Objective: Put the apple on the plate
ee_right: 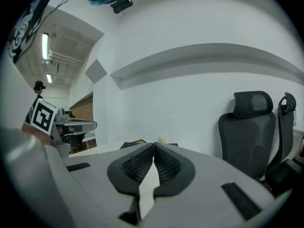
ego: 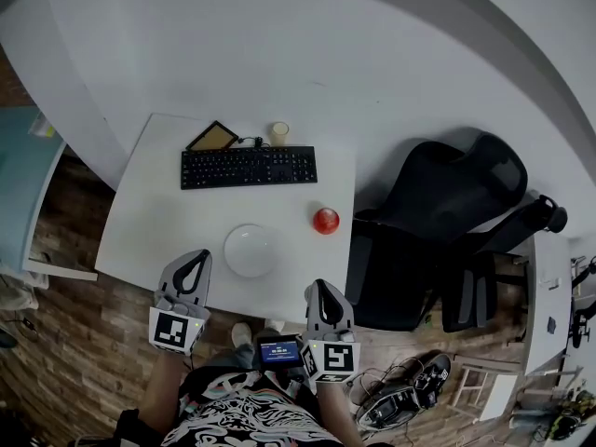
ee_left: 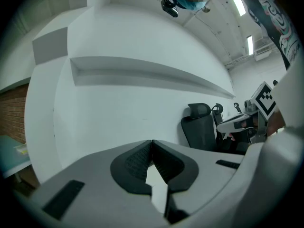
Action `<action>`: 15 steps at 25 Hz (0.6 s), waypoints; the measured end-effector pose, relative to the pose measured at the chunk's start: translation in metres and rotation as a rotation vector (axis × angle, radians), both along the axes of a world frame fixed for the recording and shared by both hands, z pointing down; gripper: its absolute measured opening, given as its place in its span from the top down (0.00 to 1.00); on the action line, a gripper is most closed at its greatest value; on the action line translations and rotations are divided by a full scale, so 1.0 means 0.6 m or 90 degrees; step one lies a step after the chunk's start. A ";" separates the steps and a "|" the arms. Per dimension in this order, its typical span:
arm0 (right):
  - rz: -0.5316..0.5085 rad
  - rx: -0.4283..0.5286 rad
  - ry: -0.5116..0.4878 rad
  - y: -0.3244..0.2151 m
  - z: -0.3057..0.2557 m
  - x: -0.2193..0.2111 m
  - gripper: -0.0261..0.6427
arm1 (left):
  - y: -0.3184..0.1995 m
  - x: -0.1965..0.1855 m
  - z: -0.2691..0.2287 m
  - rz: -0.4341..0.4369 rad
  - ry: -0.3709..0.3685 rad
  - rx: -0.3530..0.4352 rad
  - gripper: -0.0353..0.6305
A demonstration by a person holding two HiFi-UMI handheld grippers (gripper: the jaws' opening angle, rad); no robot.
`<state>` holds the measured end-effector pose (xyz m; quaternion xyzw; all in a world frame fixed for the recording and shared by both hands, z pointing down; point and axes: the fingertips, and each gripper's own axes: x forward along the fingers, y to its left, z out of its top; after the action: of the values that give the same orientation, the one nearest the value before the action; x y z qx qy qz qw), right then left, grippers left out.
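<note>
At the near edge of the flat white counter point(ego: 140, 222), the grey left gripper point(ego: 194, 259) and the grey right gripper point(ego: 321, 289) were both closed, their dark ribbed pads pressed together with nothing between them. Just ahead of them, between the two and nearer the left gripper, lay a round white plate point(ego: 250, 250), which was bare. Beyond the right gripper's tip, past the plate and apart from it, a small red apple point(ego: 326, 220) sat on the counter close to its right edge. Farther ahead lay a black keyboard point(ego: 248, 167). Behind it stood a small pale cup point(ego: 279, 133) and a brown-framed flat panel point(ego: 212, 138). Off to the right gripper's right stood a black office chair point(ego: 438, 231).
</note>
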<state>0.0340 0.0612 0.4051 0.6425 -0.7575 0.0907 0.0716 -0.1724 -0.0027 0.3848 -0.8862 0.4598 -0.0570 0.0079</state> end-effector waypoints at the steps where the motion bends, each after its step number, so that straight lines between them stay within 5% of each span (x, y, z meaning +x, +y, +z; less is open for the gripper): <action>1: -0.003 -0.003 -0.001 -0.004 0.004 0.005 0.92 | -0.005 0.007 0.004 0.000 -0.002 -0.003 0.92; 15: -0.085 -0.004 -0.062 -0.067 0.022 0.059 0.92 | -0.064 0.095 0.047 0.003 -0.025 -0.044 0.92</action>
<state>0.0692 0.0207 0.4181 0.5854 -0.8008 0.1196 0.0424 -0.1155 -0.0412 0.4129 -0.8858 0.4550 -0.0904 -0.0132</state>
